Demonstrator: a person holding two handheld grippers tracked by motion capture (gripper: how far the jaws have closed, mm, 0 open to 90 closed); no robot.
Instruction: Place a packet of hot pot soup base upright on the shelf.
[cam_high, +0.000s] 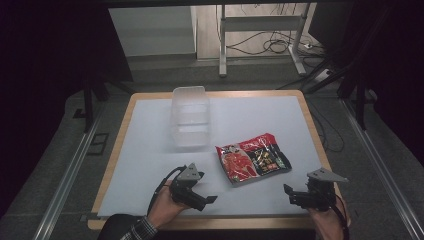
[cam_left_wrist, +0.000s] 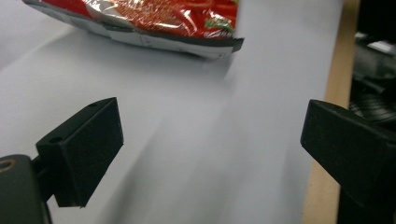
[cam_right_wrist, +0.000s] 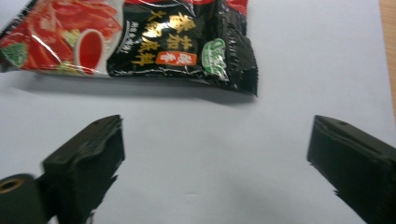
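Note:
A red and black snack packet (cam_high: 252, 158) lies flat on the white mat, right of centre. Its shiny red end (cam_left_wrist: 154, 21) shows ahead in the left gripper view; its black printed end (cam_right_wrist: 182, 42) lies ahead in the right gripper view. My left gripper (cam_high: 206, 201) hovers near the front edge, left of the packet, open and empty (cam_left_wrist: 210, 140). My right gripper (cam_high: 291, 194) sits at the front right, just below the packet, open with nothing between its jaws (cam_right_wrist: 215, 163). A clear plastic container (cam_high: 190, 117) stands behind the packet.
The white mat (cam_high: 150, 150) covers a wooden table with a bare rim (cam_high: 115, 150). Beyond the far edge are a metal frame's legs (cam_high: 222, 45) and cables (cam_high: 270, 47) on the floor. Rails (cam_high: 65, 180) run along both sides.

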